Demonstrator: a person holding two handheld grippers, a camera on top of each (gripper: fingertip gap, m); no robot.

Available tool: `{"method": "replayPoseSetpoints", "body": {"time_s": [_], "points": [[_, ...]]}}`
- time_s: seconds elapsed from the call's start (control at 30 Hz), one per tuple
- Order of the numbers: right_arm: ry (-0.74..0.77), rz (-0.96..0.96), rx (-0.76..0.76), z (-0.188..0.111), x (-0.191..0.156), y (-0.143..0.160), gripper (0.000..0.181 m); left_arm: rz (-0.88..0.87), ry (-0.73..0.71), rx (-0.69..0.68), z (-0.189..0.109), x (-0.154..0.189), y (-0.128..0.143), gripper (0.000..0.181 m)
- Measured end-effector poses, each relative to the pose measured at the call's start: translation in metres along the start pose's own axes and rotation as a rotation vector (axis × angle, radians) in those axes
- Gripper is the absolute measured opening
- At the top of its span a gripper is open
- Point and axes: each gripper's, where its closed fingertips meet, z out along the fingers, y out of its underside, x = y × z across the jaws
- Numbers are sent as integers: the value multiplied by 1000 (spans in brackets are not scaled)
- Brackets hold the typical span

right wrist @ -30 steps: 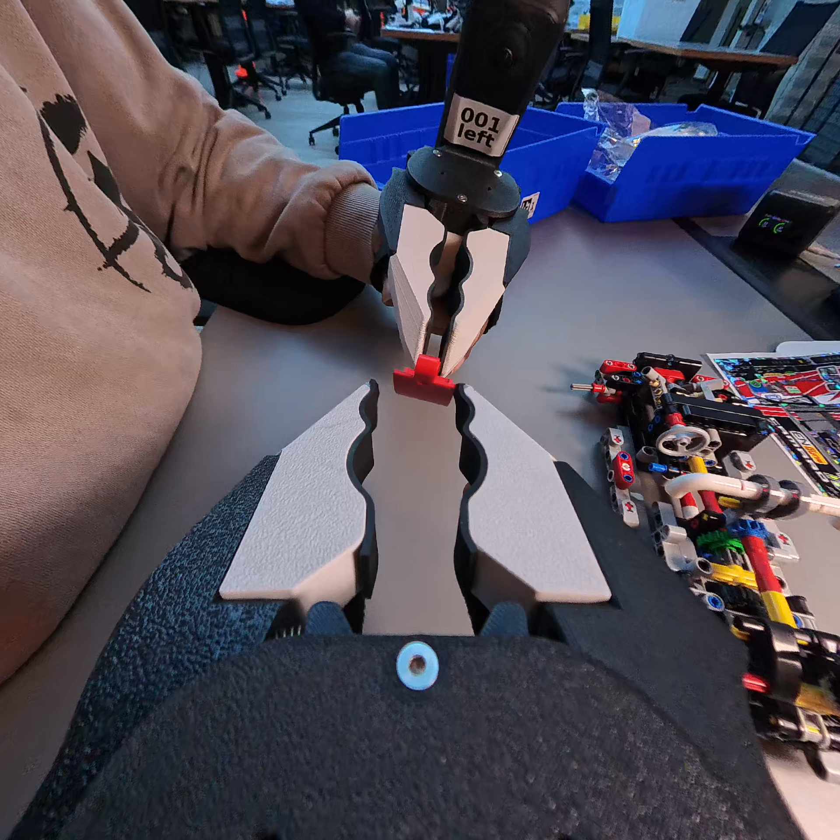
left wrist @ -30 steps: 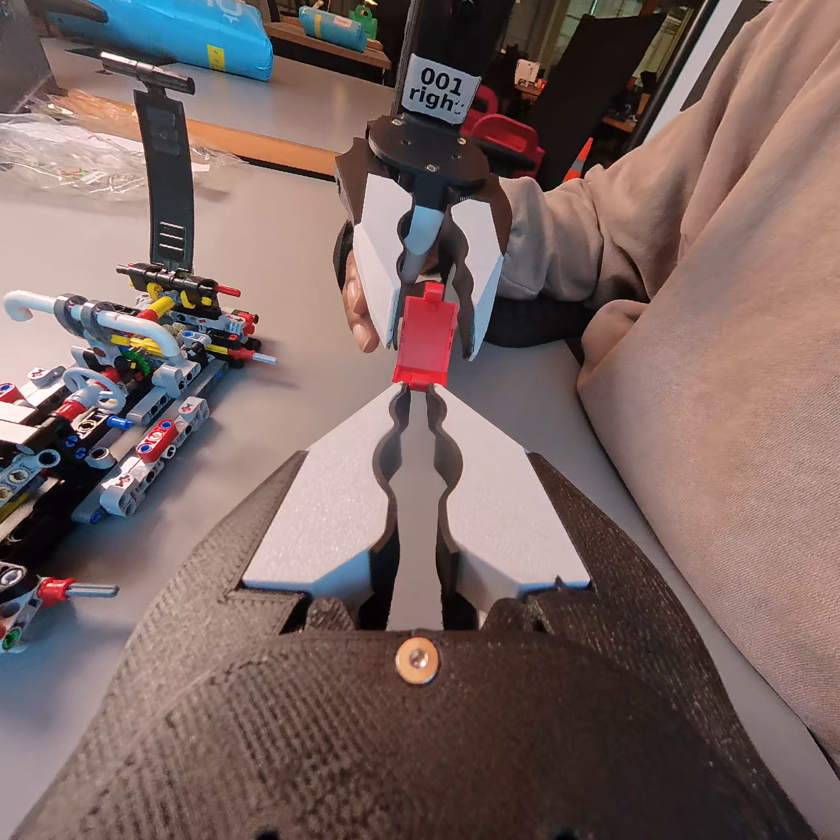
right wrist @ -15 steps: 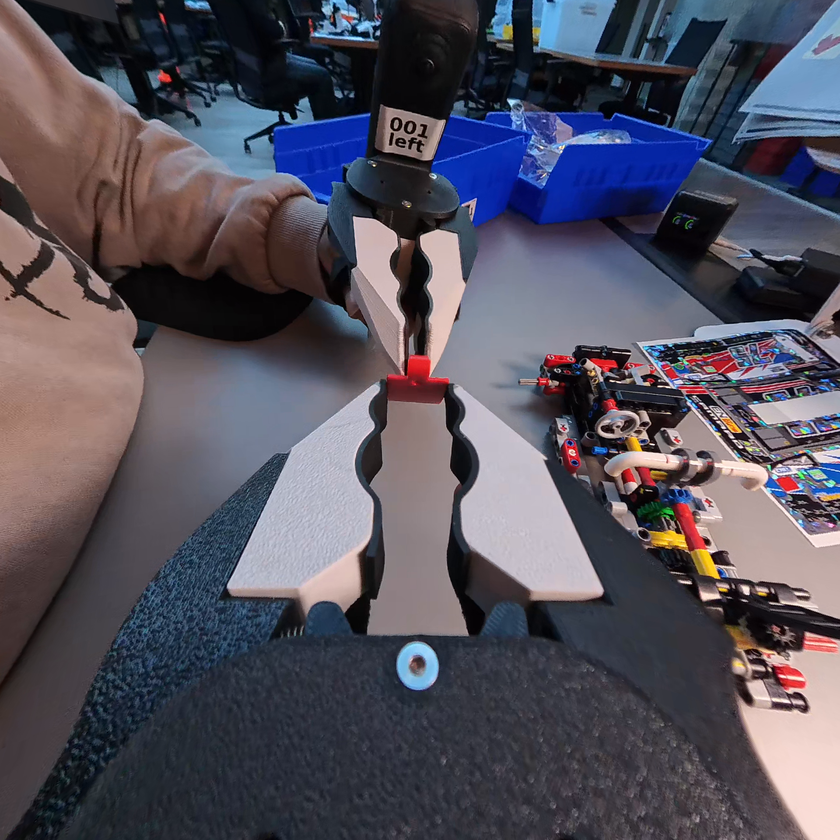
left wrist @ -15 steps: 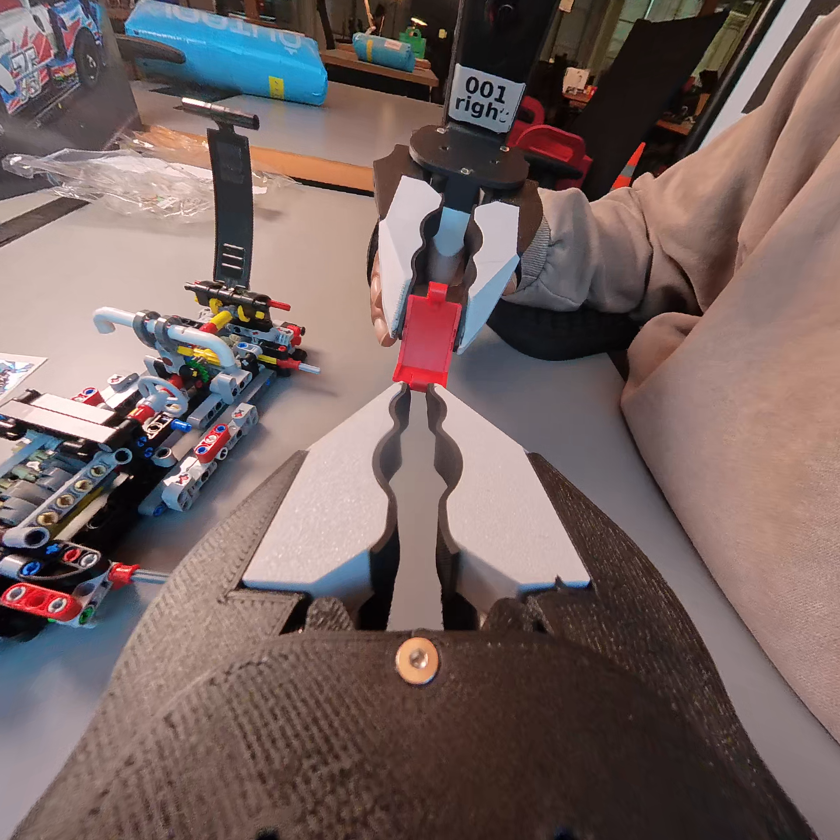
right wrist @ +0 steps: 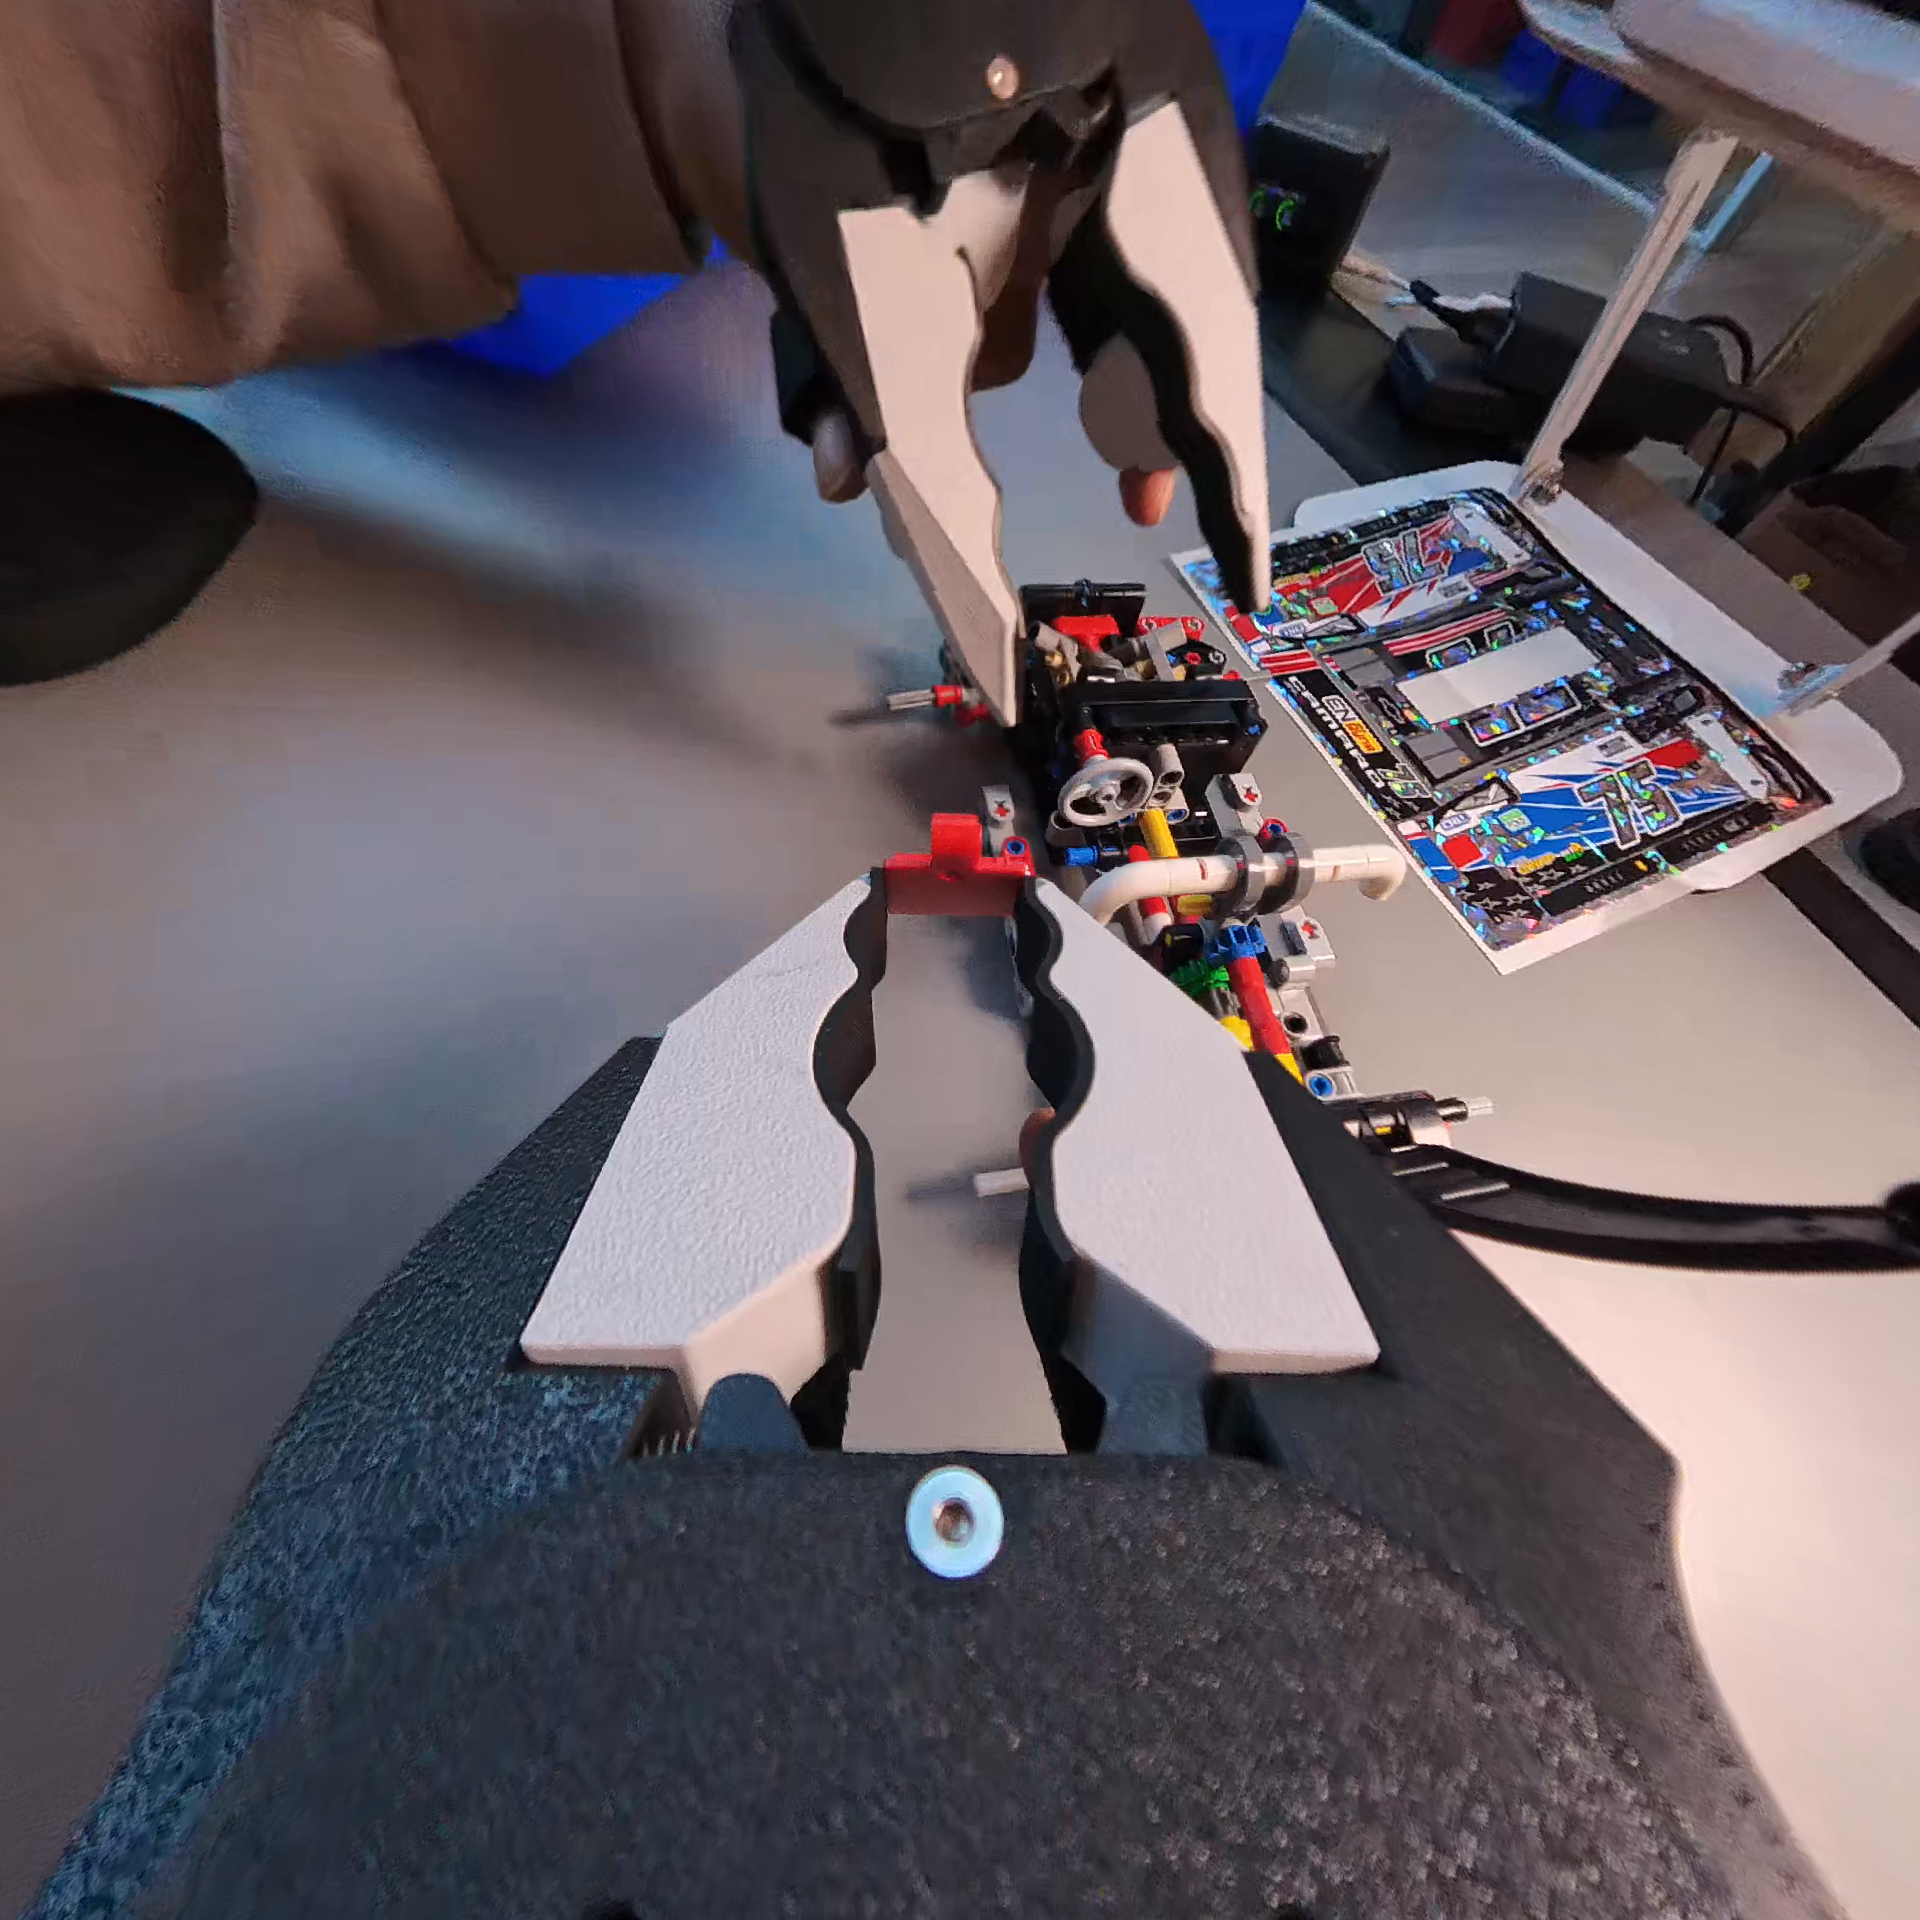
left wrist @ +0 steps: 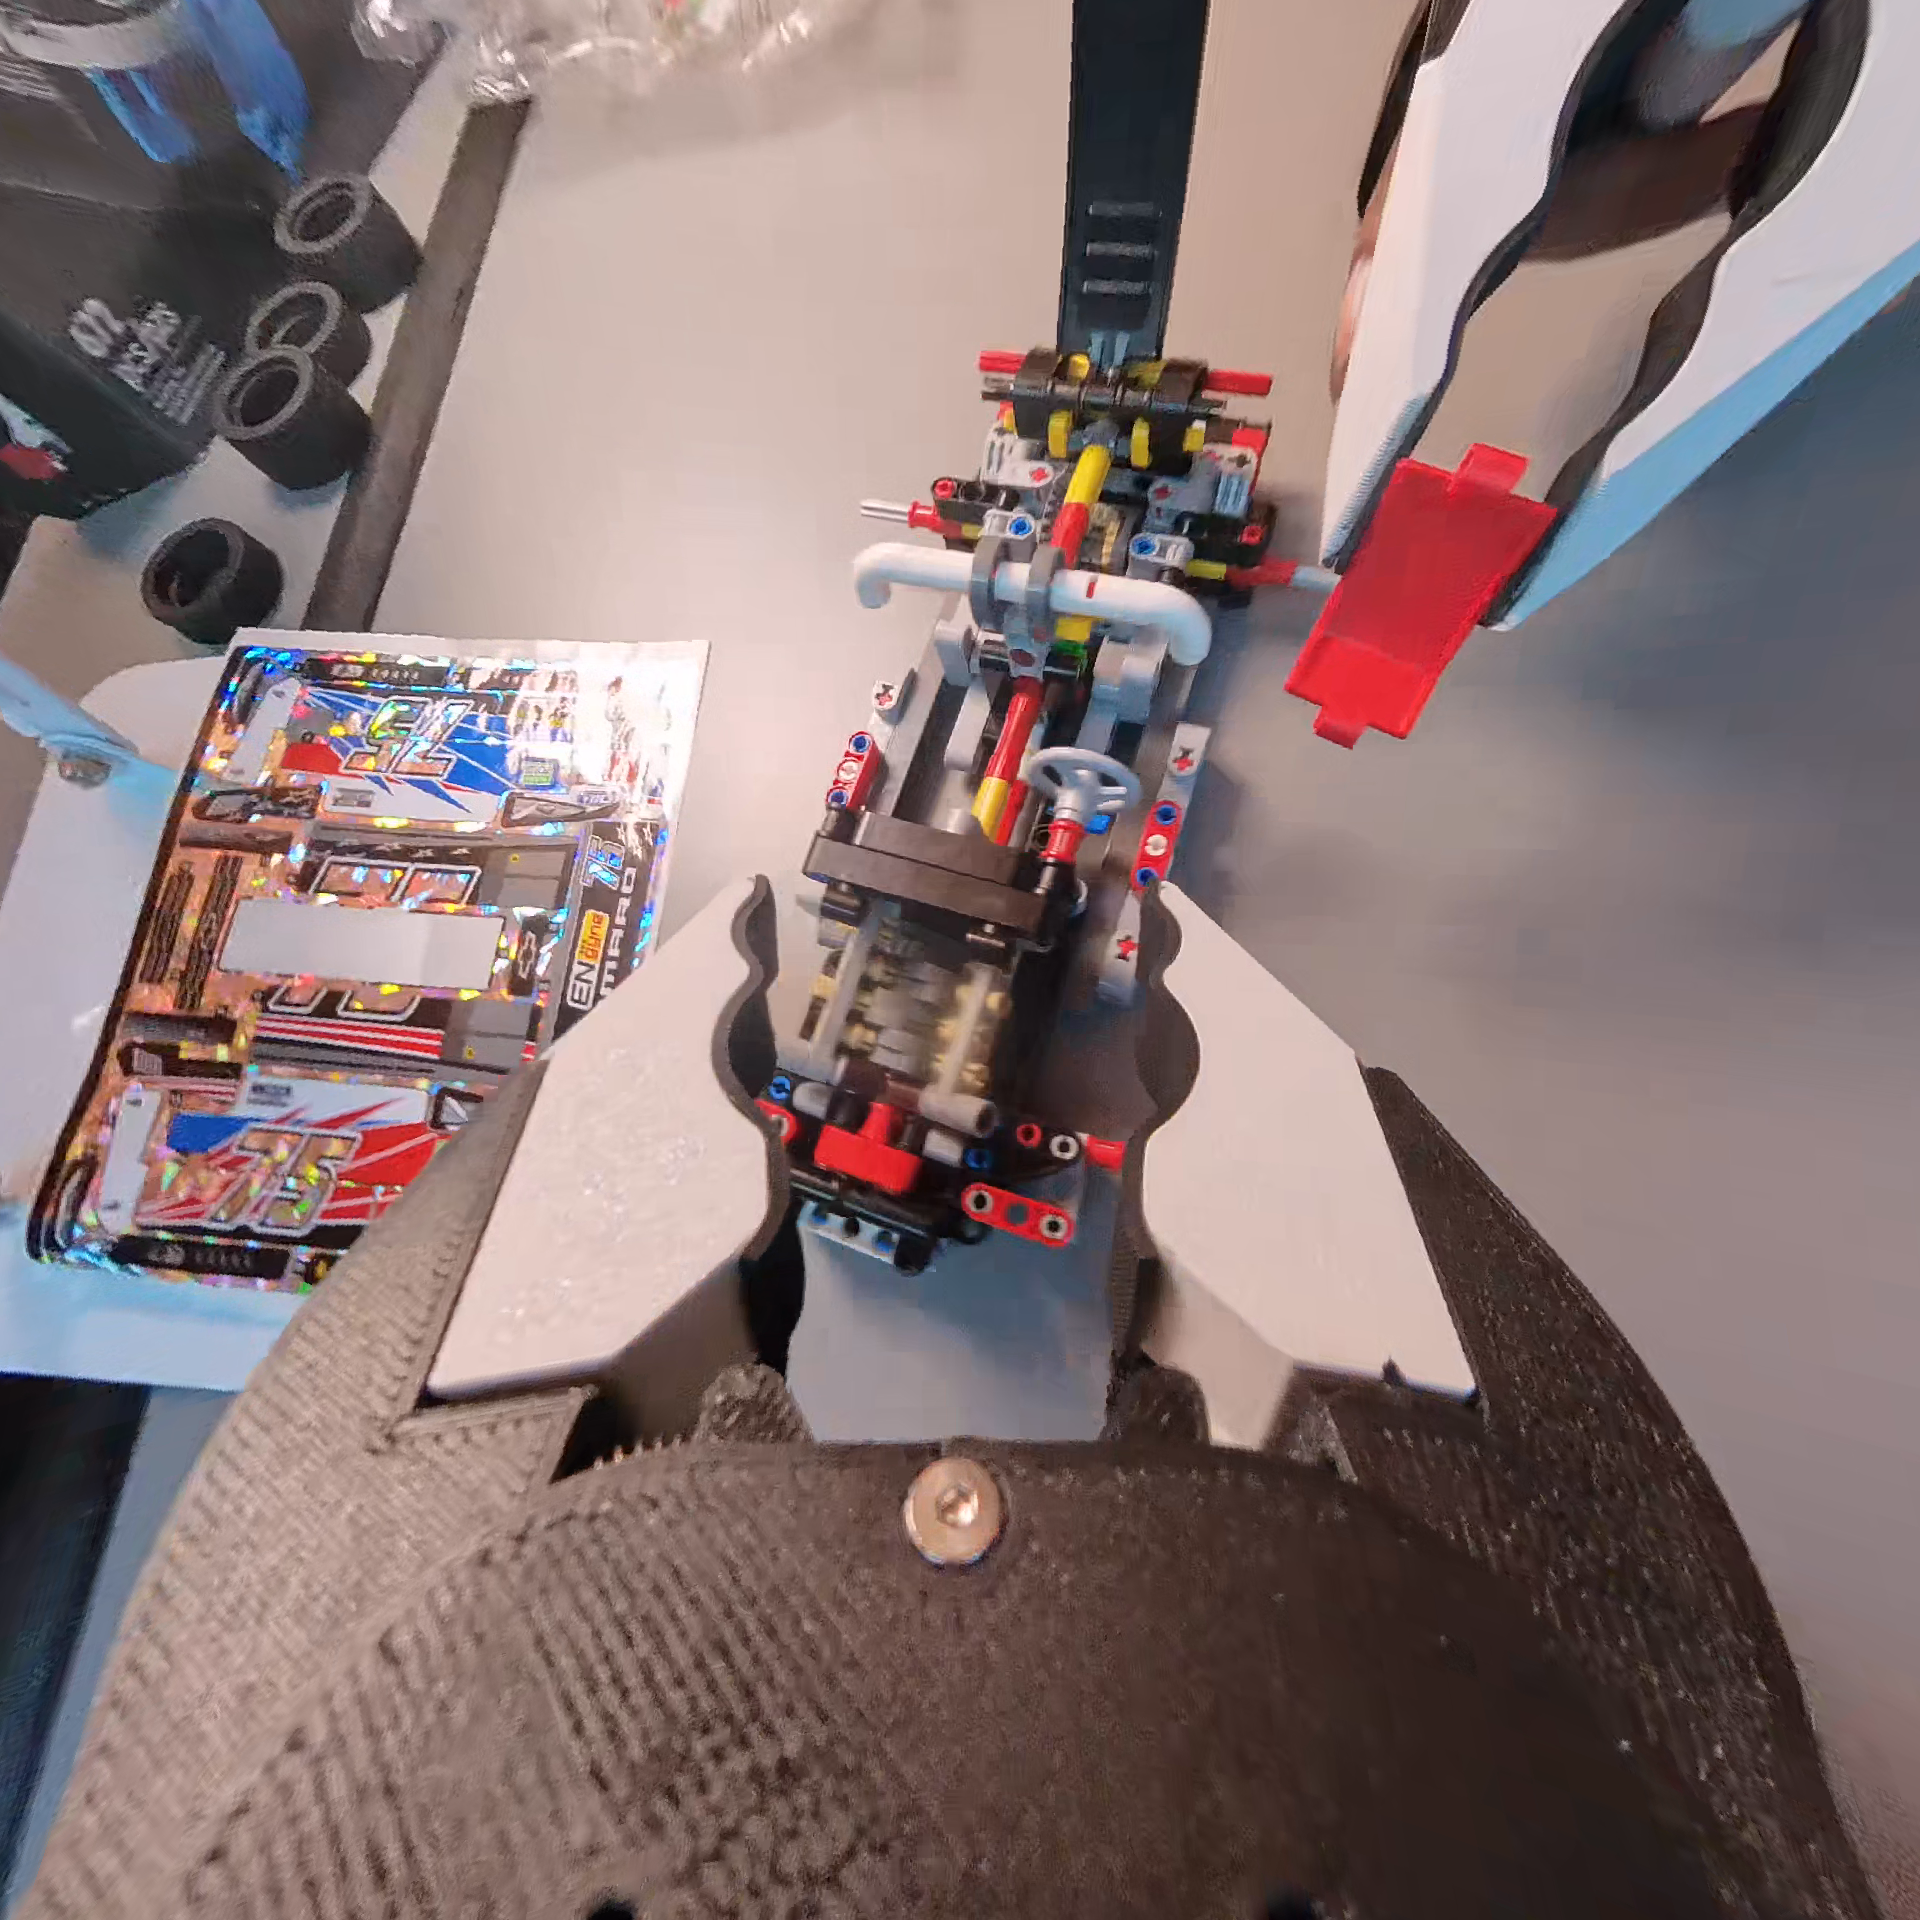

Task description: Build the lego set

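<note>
The left wrist view looks steeply down from close above the half-built multicoloured brick car chassis (left wrist: 1023, 790), which runs up the frame's centre on the grey desk (left wrist: 1610, 935), with the glittering sticker sheet (left wrist: 353, 956) at centre left. The right wrist view looks forward at a shallower slant along the desk (right wrist: 416, 883), facing the opposite way. Both views share the chassis (right wrist: 1164, 790) and the sheet (right wrist: 1538, 717), here at centre right.

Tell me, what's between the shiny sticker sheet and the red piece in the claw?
The half-built lego car sits between the sticker sheet and the red piece held by the right claw, best seen in the left wrist view.
</note>
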Motion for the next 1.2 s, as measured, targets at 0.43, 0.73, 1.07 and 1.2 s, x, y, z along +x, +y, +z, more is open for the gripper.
{"method": "replayPoseSetpoints", "body": {"time_s": [0.43,0.73,1.07,1.2], "points": [[-11,74,-103,17,-5,13,22,94,80,-218,27,22,17,64],[-127,-67,-217,3,-56,1,22,85,80,-193,5,77,23,63],[-62,-105,-391,12,-57,6,22,169,16,-98,-11,80,11,65],[-48,-89,-360,8,-56,-2,22,163,23,68,-36,95,-16,49]]}}
